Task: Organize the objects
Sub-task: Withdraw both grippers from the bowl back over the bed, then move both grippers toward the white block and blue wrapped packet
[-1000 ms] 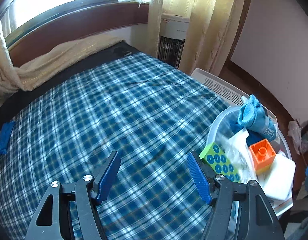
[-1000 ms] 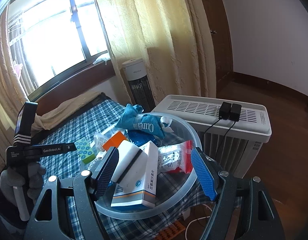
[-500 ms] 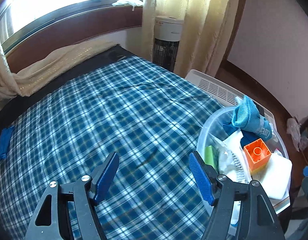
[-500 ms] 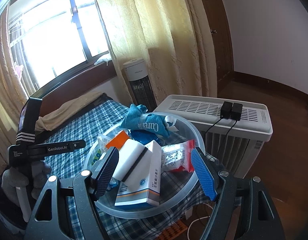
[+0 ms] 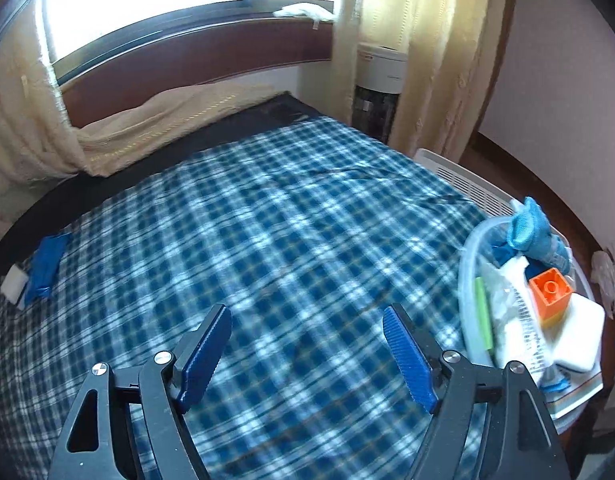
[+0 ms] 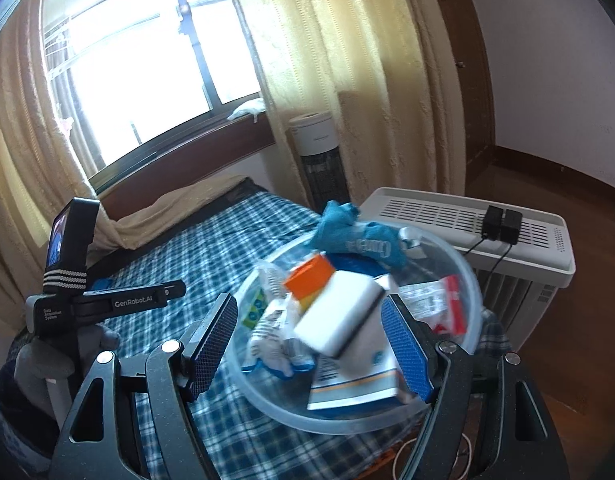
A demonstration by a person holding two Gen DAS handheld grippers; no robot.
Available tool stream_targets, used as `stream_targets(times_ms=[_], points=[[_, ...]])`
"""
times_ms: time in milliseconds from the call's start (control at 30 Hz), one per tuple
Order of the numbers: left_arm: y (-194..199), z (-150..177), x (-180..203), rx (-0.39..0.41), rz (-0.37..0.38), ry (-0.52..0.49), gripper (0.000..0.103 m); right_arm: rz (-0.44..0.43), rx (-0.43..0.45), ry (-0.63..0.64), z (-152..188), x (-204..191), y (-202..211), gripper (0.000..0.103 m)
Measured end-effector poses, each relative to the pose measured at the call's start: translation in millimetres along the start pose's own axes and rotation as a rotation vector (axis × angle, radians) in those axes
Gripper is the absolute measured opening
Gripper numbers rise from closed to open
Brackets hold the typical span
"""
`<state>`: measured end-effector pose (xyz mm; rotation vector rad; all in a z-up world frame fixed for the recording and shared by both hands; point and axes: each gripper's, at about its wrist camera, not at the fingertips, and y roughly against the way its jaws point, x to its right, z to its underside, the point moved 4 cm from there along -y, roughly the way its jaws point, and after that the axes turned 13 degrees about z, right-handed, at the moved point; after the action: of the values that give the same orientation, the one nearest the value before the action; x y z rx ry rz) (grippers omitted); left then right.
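The clear plastic bowl (image 6: 359, 420) of clutter is sitting at the plaid bed's (image 5: 267, 240) edge; both tools, left (image 5: 307, 354) and right (image 6: 311, 346), are being held open and empty. The stacked white sponge (image 6: 339, 316) risks being toppled by a careless reach.

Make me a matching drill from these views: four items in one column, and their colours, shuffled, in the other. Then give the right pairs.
Items:
1. toy block
2. rolled cloth
3. sponge
4. bedspread

Colours:
A. blue and white plaid
B. white with a dark edge
C. orange
D. light blue

All but the bedspread lie in the clear bowl.

Pairs: 1-C, 2-D, 3-B, 4-A
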<state>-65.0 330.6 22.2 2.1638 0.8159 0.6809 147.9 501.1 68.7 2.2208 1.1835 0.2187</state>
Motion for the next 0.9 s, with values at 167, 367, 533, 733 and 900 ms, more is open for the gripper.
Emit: stream_targets(times_ms=[167,367,533,733,900], points=[[11.8,7.9,-27.6,0.016,-0.047,0.027,0.084,-0.063,-0.017,0.039,5.2,-33.0,-1.8,0.076],[29.7,17.9,-59.4,0.041,-0.102,0.055,0.084,-0.111,-0.034,0.067,13.0,-63.2,-1.6,0.076],[38.2,21.0,-85.1,0.054,-0.132,0.089,0.084,-0.151,-0.058,0.096,19.3,-90.8,-3.5,0.076],[51.1,27.1,-124.6,0.066,-0.177,0.145,0.084,-0.211,-0.080,0.140,27.4,-129.3,-3.7,0.076],[63.2,33.2,-165.6,0.073,-0.225,0.213,0.084,-0.257,-0.104,0.181,34.2,-162.8,-8.6,0.076]])
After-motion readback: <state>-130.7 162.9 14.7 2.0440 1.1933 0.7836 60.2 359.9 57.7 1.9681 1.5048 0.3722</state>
